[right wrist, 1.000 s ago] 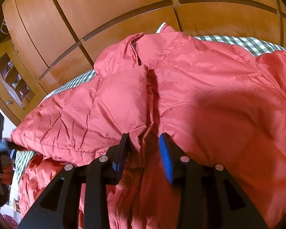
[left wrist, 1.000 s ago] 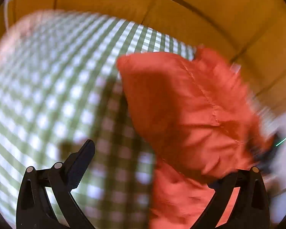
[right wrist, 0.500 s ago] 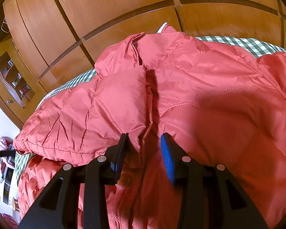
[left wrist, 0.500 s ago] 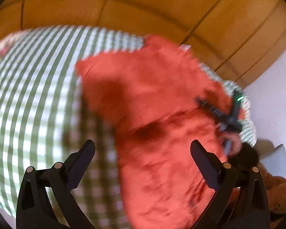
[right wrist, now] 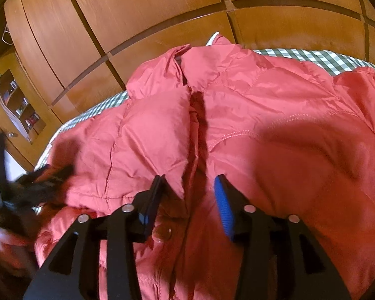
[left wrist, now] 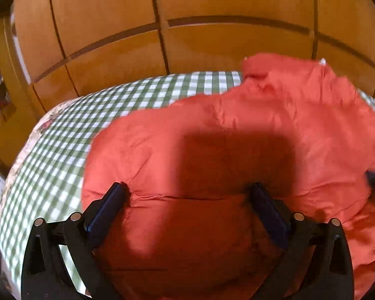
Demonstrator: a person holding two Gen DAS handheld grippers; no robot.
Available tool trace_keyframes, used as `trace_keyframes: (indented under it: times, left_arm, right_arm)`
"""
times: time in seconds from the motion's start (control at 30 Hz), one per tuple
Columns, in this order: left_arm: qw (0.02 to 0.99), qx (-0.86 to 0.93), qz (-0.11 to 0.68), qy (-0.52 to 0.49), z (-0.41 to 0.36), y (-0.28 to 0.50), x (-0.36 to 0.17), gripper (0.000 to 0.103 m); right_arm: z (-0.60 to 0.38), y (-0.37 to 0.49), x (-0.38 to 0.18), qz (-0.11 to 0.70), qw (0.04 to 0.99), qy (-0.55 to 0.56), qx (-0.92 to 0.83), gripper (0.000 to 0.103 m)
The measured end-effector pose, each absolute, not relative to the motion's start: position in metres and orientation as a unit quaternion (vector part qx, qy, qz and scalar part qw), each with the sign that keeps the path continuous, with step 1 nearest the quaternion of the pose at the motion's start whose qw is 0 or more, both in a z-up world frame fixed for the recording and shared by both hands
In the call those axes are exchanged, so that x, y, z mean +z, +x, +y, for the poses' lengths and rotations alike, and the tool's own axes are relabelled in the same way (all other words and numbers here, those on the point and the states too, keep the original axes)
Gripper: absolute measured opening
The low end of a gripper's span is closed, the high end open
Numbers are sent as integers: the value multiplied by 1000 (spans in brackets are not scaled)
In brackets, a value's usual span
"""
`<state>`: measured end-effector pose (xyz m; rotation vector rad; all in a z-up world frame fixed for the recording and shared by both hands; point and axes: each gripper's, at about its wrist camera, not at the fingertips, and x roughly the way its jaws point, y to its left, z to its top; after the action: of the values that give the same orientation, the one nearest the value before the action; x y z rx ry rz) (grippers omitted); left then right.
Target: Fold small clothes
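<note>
One quilted red puffer jacket sprawls on the green-checked bedspread before wooden panels; likely light, puffy, slippery, best pinched at hem or front edge. Left gripper gapes wide over its padding, right gripper sits parted, astride the snap placket, gripping nothing.

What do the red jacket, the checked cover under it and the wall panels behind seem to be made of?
Red jacket: probably thin nylon-like shell over padding; it shows a slight sheen, stitched quilting and puffy sections.
Checked cover: matte woven cloth, likely cotton; a green-and-white gingham.
Wall panels: wood or wood veneer, with visible grain and a smooth, semi-gloss finish.
</note>
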<state>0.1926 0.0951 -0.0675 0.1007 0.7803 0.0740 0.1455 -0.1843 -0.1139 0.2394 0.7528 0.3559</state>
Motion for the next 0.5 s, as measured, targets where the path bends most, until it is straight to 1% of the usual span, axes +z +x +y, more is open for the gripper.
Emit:
trace_keyframes:
  times: [0.2, 0.27, 0.33, 0.4, 0.5]
  left_arm:
    - [923, 15, 385, 19, 108, 196, -72, 100]
    - [924, 15, 381, 15, 108, 197, -74, 100]
    - [925, 15, 380, 15, 106, 196, -74, 100]
    - [925, 16, 380, 15, 107, 196, -74, 100]
    - [925, 16, 380, 15, 106, 196, -75, 100]
  right_arm:
    - [-187, 134, -109, 358, 911, 119, 165, 57]
    - [-196, 123, -100, 344, 914, 133, 168, 65]
    - [-216, 111, -90, 325, 917, 162, 165, 70]
    - [-240, 103, -83, 315, 918, 191, 146, 71]
    - [-295, 85, -75, 296, 920, 244, 74, 79]
